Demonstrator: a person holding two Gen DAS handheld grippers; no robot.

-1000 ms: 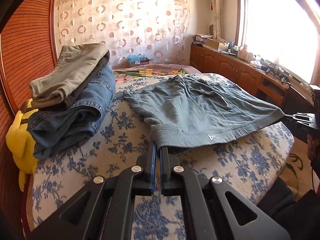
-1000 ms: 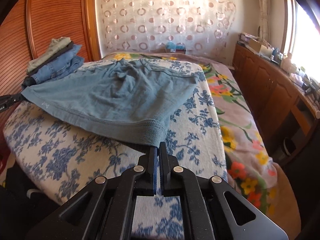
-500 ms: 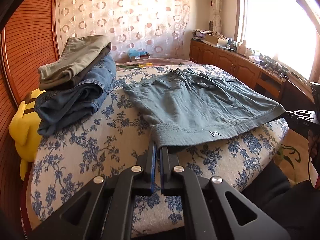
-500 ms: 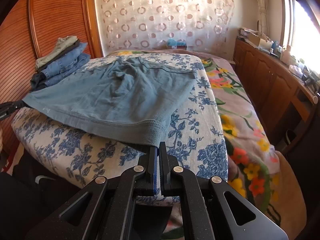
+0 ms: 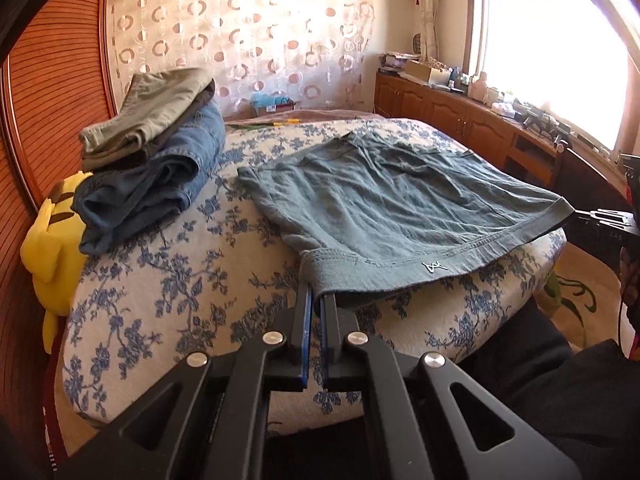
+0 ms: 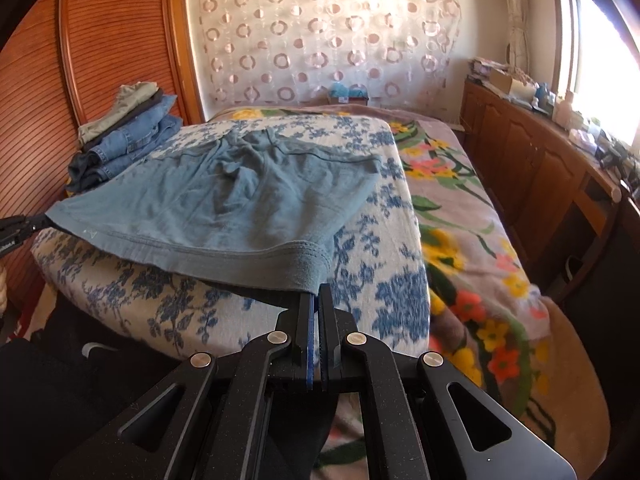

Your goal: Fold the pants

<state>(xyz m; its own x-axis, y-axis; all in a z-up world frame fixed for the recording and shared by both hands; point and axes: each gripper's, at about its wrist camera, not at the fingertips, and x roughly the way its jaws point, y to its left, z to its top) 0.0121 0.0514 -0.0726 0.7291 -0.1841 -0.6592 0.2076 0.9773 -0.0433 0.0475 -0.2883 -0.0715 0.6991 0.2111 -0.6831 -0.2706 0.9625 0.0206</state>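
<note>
Grey-blue pants (image 5: pixel 400 208) lie spread on a blue-flowered cushion (image 5: pixel 168 280), with the near hem lifted off it. My left gripper (image 5: pixel 316 300) is shut on the hem's left corner. In the right wrist view the same pants (image 6: pixel 240 204) stretch toward me, and my right gripper (image 6: pixel 316 296) is shut on the hem's right corner. The hem hangs taut between the two grippers, past the cushion's near edge. The right gripper's tip (image 5: pixel 600 216) shows at the far right of the left wrist view; the left gripper's tip (image 6: pixel 24 224) shows at the left edge of the right wrist view.
A stack of folded jeans and khaki trousers (image 5: pixel 152 160) sits at the cushion's back left, by a yellow plush toy (image 5: pixel 52 232). A flowered bedspread (image 6: pixel 472 216) lies to the right. Wooden cabinets (image 6: pixel 540 168) run along the window wall. A wooden slatted panel (image 6: pixel 100 60) stands left.
Both grippers have pulled back toward me with the hem still held. The pants have slid nearer the cushion's front edge, and the hem now overhangs it.
</note>
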